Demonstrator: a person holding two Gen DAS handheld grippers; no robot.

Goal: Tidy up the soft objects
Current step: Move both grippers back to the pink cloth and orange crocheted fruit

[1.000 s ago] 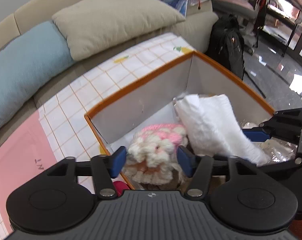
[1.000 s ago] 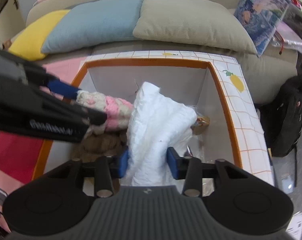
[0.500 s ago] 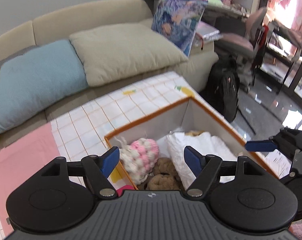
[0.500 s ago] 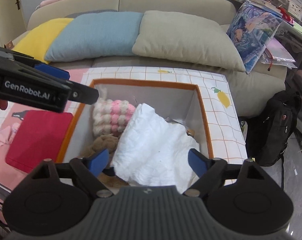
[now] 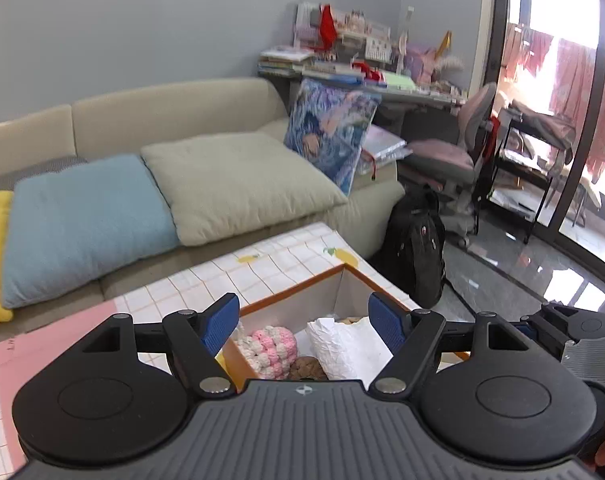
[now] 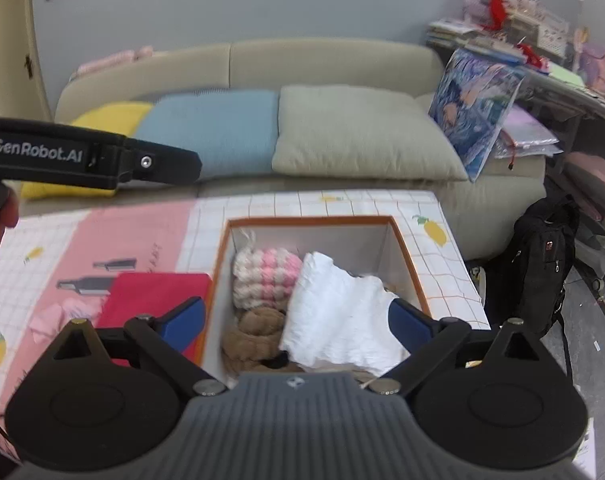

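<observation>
Grippers above orange-rimmed box (image 6: pixel 410 264): left gripper (image 5: pixel 304 322) spread, empty; right gripper (image 6: pixel 298 322) jaws opening, empty; white cloth (image 6: pixel 338 320), pink-and-cream knit (image 6: pixel 266 276) inside box.

Beige sofa (image 5: pixel 174 116) against grey wall (image 5: pixel 142 32), glossy floor (image 5: pixel 542 264)

Left claw (image 5: pixel 304 322) spread wide, right claw (image 6: pixel 296 322) opening, both empty.

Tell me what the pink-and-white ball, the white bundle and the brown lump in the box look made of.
Pink-and-white ball: chunky yarn, crocheted or knitted, judging by its rows of round bobbles; matte. White bundle: soft crinkled fabric, perhaps fleece or a towel; finely puckered, matte surface. Brown lump: likely plush or thick yarn, fuzzy and knobbly; partly hidden, so uncertain. Box: seemingly stiff card, orange rim, smooth pale walls.
</observation>
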